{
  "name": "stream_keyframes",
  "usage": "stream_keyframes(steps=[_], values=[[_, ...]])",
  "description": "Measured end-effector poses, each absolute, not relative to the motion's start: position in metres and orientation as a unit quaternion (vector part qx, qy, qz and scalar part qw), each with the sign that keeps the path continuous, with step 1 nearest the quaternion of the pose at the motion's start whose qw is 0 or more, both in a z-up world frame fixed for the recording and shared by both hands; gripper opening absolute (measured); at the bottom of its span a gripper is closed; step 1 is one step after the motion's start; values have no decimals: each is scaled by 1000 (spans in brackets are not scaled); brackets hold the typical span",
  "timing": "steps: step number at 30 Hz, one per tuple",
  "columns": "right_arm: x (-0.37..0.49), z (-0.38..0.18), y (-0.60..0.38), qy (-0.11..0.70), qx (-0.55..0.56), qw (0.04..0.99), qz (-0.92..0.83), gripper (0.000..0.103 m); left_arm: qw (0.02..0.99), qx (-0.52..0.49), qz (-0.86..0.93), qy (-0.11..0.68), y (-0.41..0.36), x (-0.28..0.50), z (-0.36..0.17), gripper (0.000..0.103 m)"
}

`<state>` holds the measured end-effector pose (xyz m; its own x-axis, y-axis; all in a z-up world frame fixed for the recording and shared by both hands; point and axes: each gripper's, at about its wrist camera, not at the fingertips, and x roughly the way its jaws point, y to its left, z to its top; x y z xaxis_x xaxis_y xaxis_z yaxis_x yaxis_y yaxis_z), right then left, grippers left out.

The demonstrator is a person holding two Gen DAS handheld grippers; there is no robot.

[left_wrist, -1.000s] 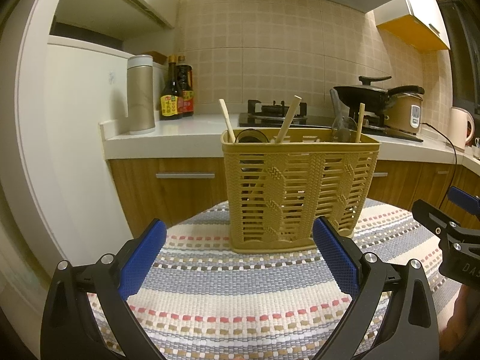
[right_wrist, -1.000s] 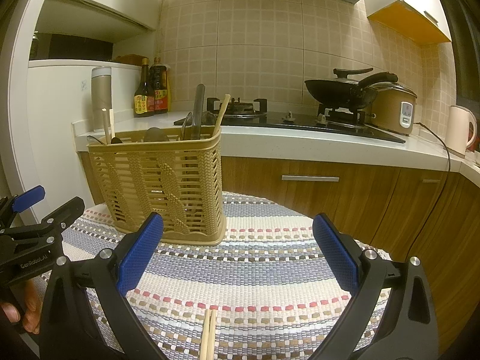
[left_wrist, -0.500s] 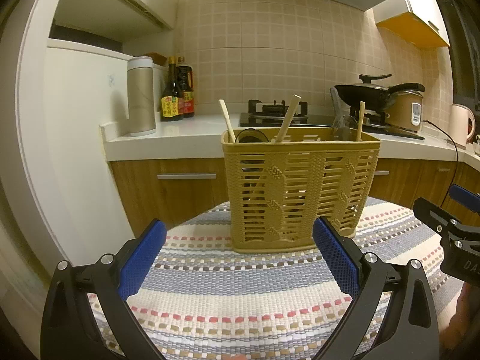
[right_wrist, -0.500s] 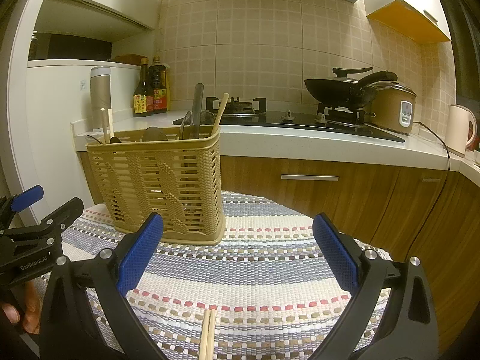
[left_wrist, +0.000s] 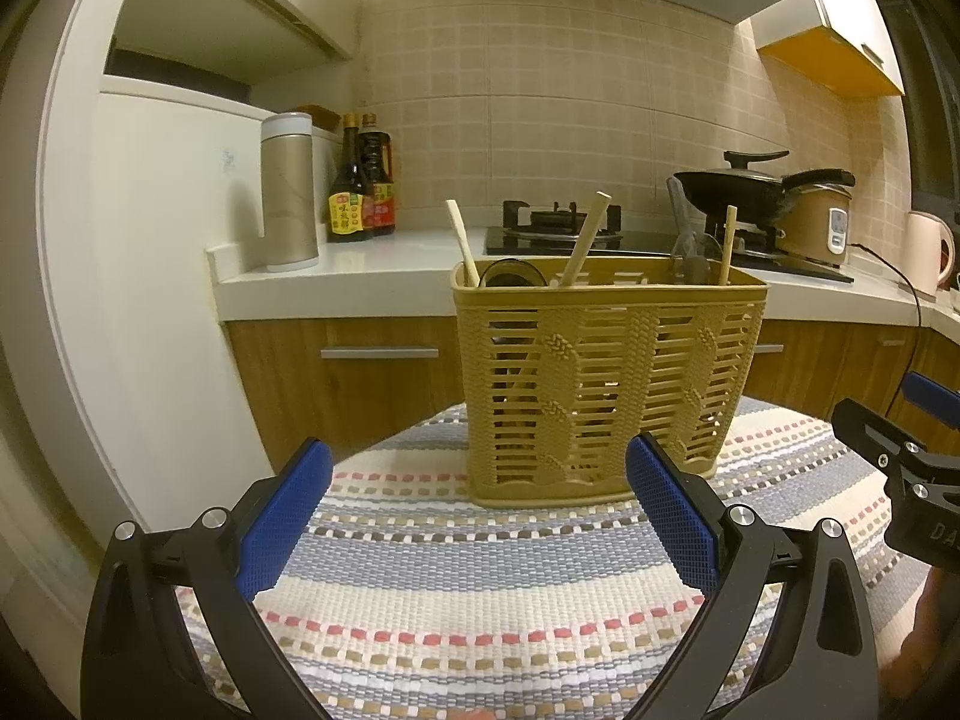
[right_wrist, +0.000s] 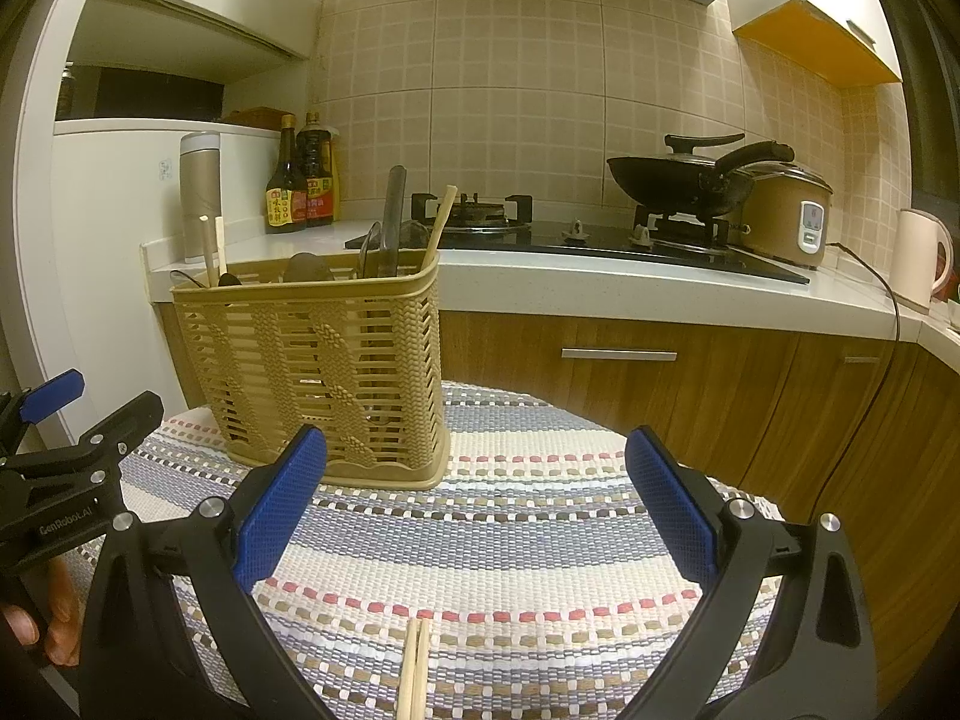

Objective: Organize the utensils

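Observation:
A tan plastic utensil basket stands upright on the striped woven mat; it also shows in the right wrist view. Wooden chopsticks, a dark ladle and other utensils stick out of it. A pair of wooden chopsticks lies on the mat between the right gripper's fingers, near the bottom edge. My left gripper is open and empty, short of the basket. My right gripper is open and empty, to the right of the basket.
Behind the mat runs a kitchen counter with a steel canister, sauce bottles, a gas hob with a black wok, a rice cooker and a kettle. A white fridge stands at the left.
Both views have shifted only slightly; the basket looks marginally lower in frame. Both grippers stay open and empty.

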<state>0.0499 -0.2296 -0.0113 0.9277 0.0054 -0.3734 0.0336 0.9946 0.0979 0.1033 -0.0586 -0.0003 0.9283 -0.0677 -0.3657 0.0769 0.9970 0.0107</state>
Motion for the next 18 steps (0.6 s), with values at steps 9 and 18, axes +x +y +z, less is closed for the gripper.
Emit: stream_keyframes(steps=[9, 18], values=[[50, -11, -230, 190, 49, 981, -8, 95, 984, 24, -33, 174, -62, 99, 1, 96], [50, -10, -229, 190, 49, 981, -8, 95, 981, 10, -45, 189, -58, 103, 0, 96]])
